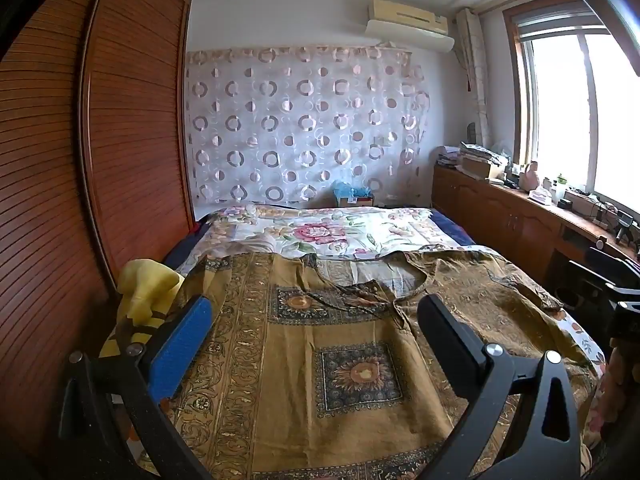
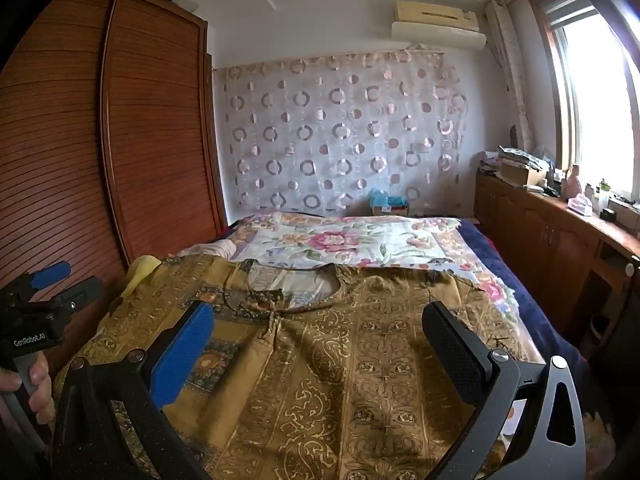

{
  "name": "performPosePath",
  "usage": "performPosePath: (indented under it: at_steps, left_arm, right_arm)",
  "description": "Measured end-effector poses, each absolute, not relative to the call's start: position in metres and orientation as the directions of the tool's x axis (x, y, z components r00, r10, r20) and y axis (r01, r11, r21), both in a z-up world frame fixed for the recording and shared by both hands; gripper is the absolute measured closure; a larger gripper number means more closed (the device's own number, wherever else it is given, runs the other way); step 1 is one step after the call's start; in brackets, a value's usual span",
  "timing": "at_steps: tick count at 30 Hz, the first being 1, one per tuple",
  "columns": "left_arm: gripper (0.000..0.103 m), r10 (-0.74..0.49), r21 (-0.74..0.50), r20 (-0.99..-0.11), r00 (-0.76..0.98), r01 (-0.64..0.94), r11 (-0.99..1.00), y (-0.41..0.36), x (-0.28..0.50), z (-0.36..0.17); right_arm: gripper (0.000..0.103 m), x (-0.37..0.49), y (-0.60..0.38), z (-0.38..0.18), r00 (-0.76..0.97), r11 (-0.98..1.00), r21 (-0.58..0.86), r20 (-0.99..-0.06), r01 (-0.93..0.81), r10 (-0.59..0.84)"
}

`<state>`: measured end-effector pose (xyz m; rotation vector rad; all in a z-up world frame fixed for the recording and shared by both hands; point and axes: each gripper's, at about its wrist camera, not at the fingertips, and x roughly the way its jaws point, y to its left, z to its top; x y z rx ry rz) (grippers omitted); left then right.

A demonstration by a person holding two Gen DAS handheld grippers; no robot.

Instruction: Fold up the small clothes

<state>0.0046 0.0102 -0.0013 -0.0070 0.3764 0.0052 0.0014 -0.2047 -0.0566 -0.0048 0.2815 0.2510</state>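
Lying flat on floral-sheeted bed (image 1: 360,236), mustard-brown patterned cotton tunic (image 1: 320,360); left gripper (image 1: 316,336) and right gripper (image 2: 320,340) hovered above, jaws wide apart, holding nothing

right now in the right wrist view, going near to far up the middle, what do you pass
brown patterned garment → its neckline → floral sheet → small box with blue stuff → circle-print curtain

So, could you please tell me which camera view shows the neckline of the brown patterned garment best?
The right wrist view: the whole rounded neckline sits centred between the open jaws, with its front tie visible. The left wrist view shows the same neckline from further left, more skewed, with one side running behind the right-hand jaw.
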Motion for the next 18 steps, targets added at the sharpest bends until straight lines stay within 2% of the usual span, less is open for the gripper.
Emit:
performPosePath:
  at_steps: [18]
  left_arm:
    - [0.000, 0.007, -0.006, -0.362, 0.932, -0.010, 1.000, 0.0106, 0.0007, 0.0004]
  right_arm:
    - [0.000, 0.0008, -0.2036, -0.0569, 0.929, 0.968, 0.033, -0.275, -0.250, 0.249]
